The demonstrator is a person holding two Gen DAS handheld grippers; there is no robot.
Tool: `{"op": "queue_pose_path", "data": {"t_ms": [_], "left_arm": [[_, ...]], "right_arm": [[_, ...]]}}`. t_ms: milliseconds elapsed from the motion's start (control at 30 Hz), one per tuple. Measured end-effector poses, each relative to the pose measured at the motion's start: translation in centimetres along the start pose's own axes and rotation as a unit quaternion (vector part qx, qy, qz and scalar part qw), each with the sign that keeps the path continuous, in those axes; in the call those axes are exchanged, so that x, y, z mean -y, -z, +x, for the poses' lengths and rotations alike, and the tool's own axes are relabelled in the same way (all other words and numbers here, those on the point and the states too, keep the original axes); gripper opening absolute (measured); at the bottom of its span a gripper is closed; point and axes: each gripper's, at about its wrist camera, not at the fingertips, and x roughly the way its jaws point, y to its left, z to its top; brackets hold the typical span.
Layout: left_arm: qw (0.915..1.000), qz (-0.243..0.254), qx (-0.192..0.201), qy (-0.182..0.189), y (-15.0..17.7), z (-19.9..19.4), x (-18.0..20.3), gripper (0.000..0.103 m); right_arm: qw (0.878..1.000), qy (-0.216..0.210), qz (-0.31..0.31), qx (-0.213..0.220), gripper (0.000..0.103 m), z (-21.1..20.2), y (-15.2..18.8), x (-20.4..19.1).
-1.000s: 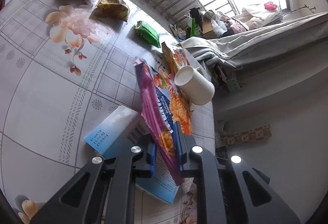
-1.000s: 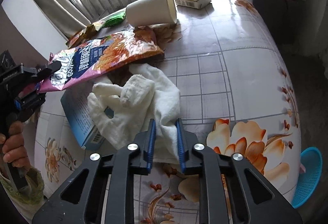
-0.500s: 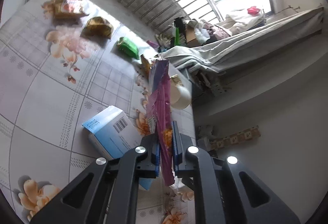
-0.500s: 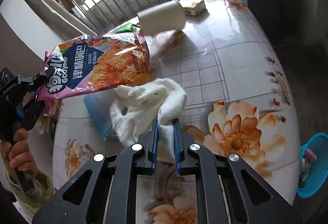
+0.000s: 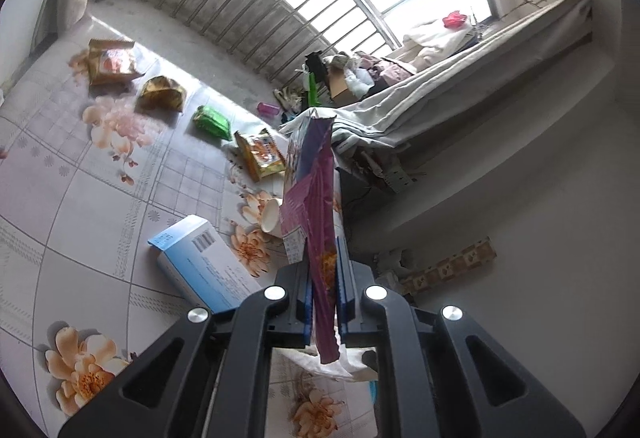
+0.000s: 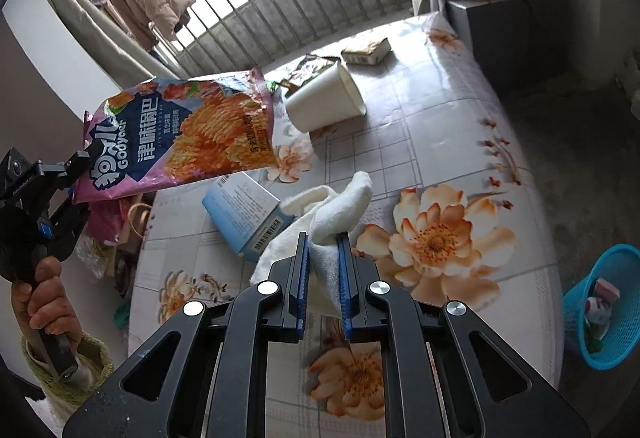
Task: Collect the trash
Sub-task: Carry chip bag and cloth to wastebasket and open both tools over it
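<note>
My left gripper [image 5: 323, 270] is shut on a purple snack bag [image 5: 314, 197] and holds it up above the floral table; the bag also shows in the right wrist view [image 6: 188, 137], with the left gripper [image 6: 82, 173] at the far left. My right gripper [image 6: 323, 258] is shut on a white cloth [image 6: 332, 209] and lifts it off the table. A white paper cup [image 6: 324, 101] lies on its side on the table. A blue-and-white box [image 6: 244, 213] lies by the cloth.
Several snack wrappers lie at the far side: a gold one [image 5: 110, 61], a brown one [image 5: 162, 93], a green one [image 5: 212, 121], a yellow one [image 5: 260, 153]. A small carton [image 6: 368, 51] sits far back. A blue basket [image 6: 608, 306] stands on the floor right of the table [image 6: 460, 141].
My left gripper has lifted the purple bag well off the table. My right gripper has raised the white cloth, uncovering the blue box. The paper cup rolled slightly.
</note>
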Motion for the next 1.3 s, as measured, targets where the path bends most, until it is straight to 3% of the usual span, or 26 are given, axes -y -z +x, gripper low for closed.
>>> {"op": "queue_pose_path", "data": {"t_ms": [300, 600, 800, 900, 1300], "left_arm": [[0.9984, 0.051, -0.004, 0.026, 1.8, -0.9, 5.0, 0.008], [0.9867, 0.128, -0.069, 0.073, 7.3, 3.8, 12.8, 0.008], [0.968, 0.187, -0.145, 0.085, 12.8, 10.2, 17.7, 0.008], [0.9545, 0.219, -0.183, 0.086, 16.0, 13.7, 20.1, 0.008], [0.8902, 0.323, -0.318, 0.048, 30.0, 28.6, 27.0, 0.009]], "right_arm": [[0.998, -0.008, 0.039, 0.053, 0.012, -5.3, 2.2, 2.8], [0.988, 0.027, 0.099, 0.111, 0.012, -11.9, 6.9, 8.7], [0.968, 0.073, 0.182, 0.155, 0.012, -16.5, 10.3, 15.2], [0.956, 0.091, 0.224, 0.167, 0.012, -17.7, 11.8, 18.4], [0.903, 0.148, 0.366, 0.168, 0.012, -18.0, 16.9, 30.8]]}}
